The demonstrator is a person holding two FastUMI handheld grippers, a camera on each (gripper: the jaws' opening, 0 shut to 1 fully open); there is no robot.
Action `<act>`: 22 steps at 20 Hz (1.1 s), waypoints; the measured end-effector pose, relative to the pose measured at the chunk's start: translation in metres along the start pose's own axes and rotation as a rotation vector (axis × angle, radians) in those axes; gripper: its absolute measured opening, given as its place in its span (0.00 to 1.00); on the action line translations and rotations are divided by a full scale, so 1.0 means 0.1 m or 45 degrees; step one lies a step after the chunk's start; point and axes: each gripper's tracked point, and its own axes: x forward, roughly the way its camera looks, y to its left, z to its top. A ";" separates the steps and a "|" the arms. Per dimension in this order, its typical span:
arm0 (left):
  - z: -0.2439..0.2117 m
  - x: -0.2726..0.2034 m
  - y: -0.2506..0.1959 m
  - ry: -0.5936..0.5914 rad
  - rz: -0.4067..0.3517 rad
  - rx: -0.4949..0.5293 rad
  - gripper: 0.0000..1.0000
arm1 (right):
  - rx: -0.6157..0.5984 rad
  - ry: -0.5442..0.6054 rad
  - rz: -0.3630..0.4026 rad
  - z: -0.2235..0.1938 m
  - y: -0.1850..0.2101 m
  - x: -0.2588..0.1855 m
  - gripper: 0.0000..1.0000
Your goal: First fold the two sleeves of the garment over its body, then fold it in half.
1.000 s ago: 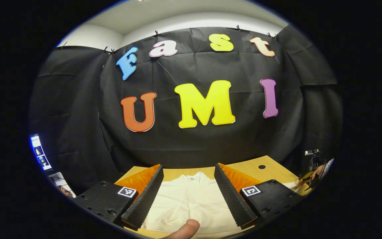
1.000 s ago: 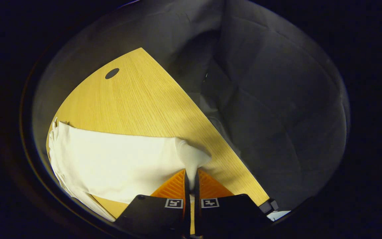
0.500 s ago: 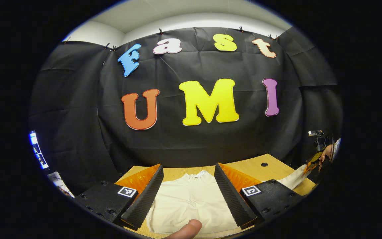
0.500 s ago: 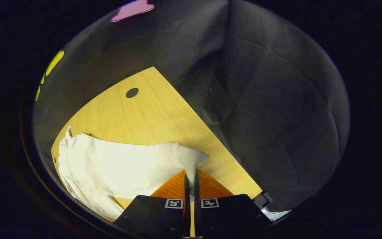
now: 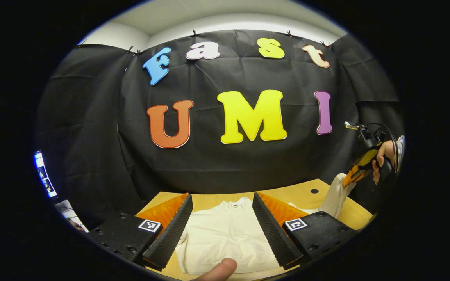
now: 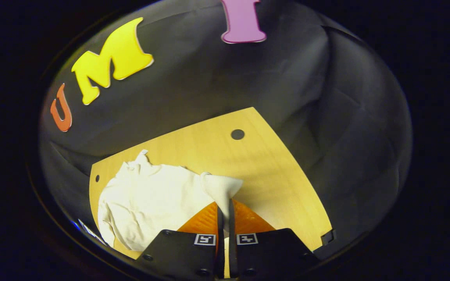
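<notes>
- Two grippers are at work around one cream-white garment [image 5: 227, 240], which lies on the wooden table [image 6: 256, 164] with its collar toward the booth's black wall.
- The right gripper [image 6: 225, 208] has its two fingers pressed together on the end of one sleeve [image 6: 219, 187]. The cuff is bunched between them and lifted off the table.
- In the left gripper view this same right gripper [image 5: 350, 175] shows far off, held in a hand [image 5: 381, 154]. It is raised above the table edge, and the sleeve [image 5: 332, 197] hangs from it as a slanted band down to the garment.
- The relation that matters: the body of the garment lies to the left of the held cuff in the right gripper view. The long axis of the sleeve runs from the cuff back toward the shoulder. So, as a judgement, the cuff must travel across toward the body, so that the sleeve lands flat over it.
- The right gripper is clearly the nearer one to this sleeve.
- The left gripper [image 5: 223, 224] has its fingers wide apart. It holds nothing and hovers at the near side of the garment, with the body seen between its fingers. A fingertip [image 5: 217, 270] shows at the bottom edge of that view.
- The other sleeve cannot be made out well; whether it is already folded over the body cannot be told.
</notes>
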 end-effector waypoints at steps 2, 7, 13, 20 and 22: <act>-0.04 0.00 0.16 0.006 0.025 -0.006 0.99 | -0.085 -0.007 0.079 0.00 0.61 0.00 0.05; -0.11 -0.01 0.58 0.012 0.086 0.014 0.99 | -0.206 0.043 0.171 -0.21 1.61 0.17 0.05; -0.32 0.00 0.97 0.045 0.058 -0.021 0.99 | -0.314 0.067 0.328 -0.69 3.07 0.35 0.05; -0.58 0.13 1.27 0.057 0.010 0.002 0.99 | -0.424 0.163 0.389 -1.49 4.44 0.93 0.05; -0.71 0.15 1.36 0.085 0.016 0.006 0.99 | -0.470 0.211 0.371 -1.75 4.63 1.14 0.05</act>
